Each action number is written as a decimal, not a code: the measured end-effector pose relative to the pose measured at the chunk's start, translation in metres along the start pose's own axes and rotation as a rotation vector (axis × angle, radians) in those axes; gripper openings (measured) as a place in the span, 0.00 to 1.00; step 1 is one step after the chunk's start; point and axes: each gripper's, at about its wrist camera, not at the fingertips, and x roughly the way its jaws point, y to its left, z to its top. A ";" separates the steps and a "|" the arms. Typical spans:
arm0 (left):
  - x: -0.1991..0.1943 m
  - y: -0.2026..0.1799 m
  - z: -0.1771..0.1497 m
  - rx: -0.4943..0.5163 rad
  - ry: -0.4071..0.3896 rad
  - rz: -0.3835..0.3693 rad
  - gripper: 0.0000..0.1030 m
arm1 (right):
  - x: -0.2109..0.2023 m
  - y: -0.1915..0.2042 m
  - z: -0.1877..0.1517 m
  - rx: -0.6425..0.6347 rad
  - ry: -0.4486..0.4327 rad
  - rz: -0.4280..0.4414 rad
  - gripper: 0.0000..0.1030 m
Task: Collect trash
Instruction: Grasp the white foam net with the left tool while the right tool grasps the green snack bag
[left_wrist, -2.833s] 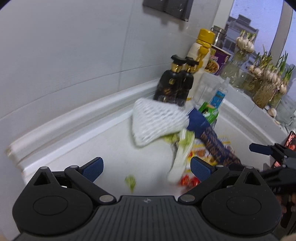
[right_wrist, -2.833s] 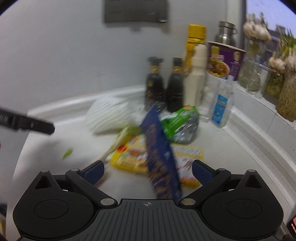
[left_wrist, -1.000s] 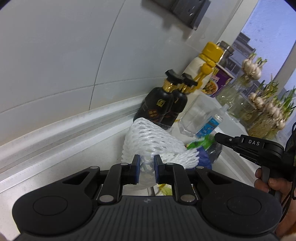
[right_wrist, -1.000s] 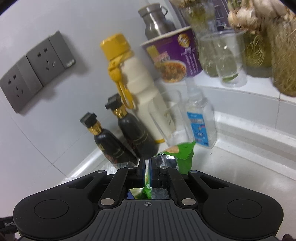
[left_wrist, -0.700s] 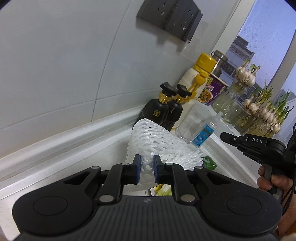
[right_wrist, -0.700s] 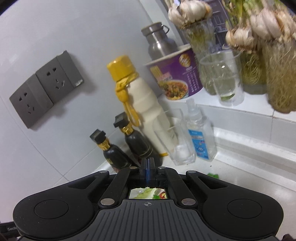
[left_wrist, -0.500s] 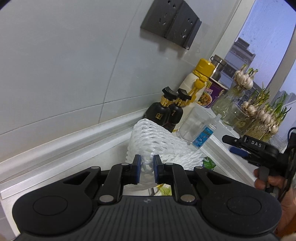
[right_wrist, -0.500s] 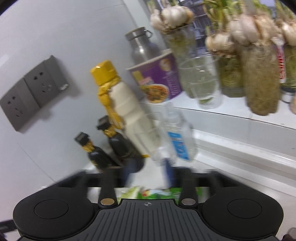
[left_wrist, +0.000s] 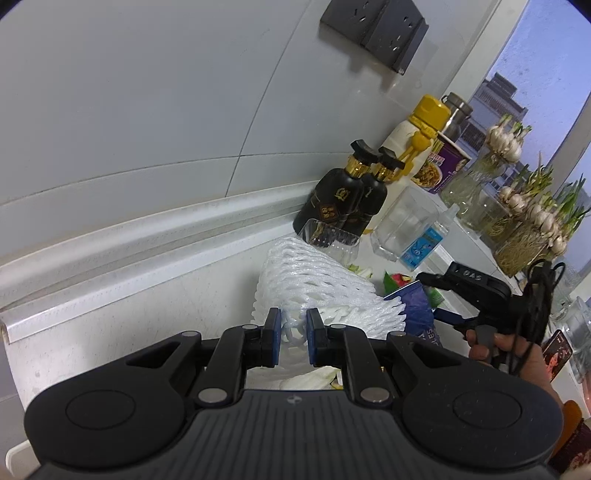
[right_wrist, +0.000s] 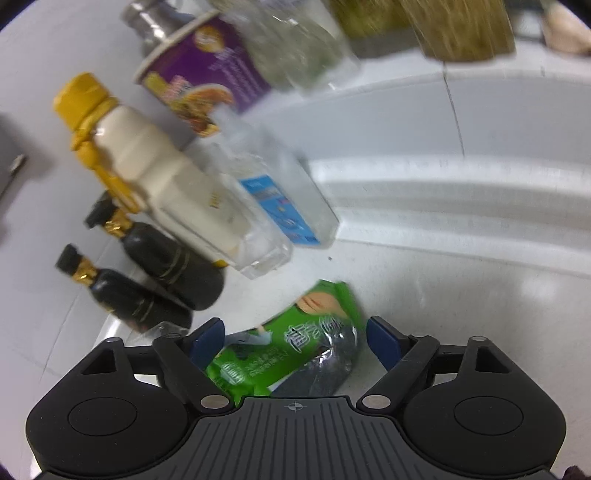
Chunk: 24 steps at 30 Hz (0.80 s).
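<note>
My left gripper (left_wrist: 293, 325) is shut on the edge of a white foam fruit net (left_wrist: 317, 284), held just above the white counter (left_wrist: 155, 317). Under and beside the net lie vegetable scraps and a dark blue wrapper (left_wrist: 413, 306). In the left wrist view my right gripper (left_wrist: 430, 295) reaches in from the right, held by a hand (left_wrist: 517, 354). In its own blurred view the right gripper (right_wrist: 293, 328) is tilted low over the counter with its jaws closing. A crumpled green snack wrapper (right_wrist: 295, 347) lies between them, and the blue pads (right_wrist: 380, 339) stand clear of it.
Against the wall stand two dark bottles (right_wrist: 147, 295), a cream bottle with a yellow cap (right_wrist: 147, 155), a clear glass (left_wrist: 402, 225) and a small blue-labelled bottle (right_wrist: 284, 206). A purple noodle cup (right_wrist: 207, 81) and jars of garlic (left_wrist: 524, 229) sit on the ledge. A clear plastic piece (left_wrist: 328, 236) rests by the net.
The right gripper went from shut to wide, dropped toward the counter and rolled; the green wrapper now lies between its jaws. The left gripper keeps the foam net and has drawn back slightly.
</note>
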 end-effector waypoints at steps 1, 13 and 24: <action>0.000 0.000 0.000 -0.001 0.001 0.001 0.12 | 0.001 -0.001 0.000 0.007 -0.004 0.012 0.53; -0.015 -0.002 0.005 -0.009 -0.033 0.000 0.12 | -0.033 0.015 0.015 -0.018 -0.096 0.106 0.13; -0.056 -0.001 0.001 -0.021 -0.072 -0.027 0.12 | -0.105 0.052 0.004 -0.079 -0.123 0.193 0.13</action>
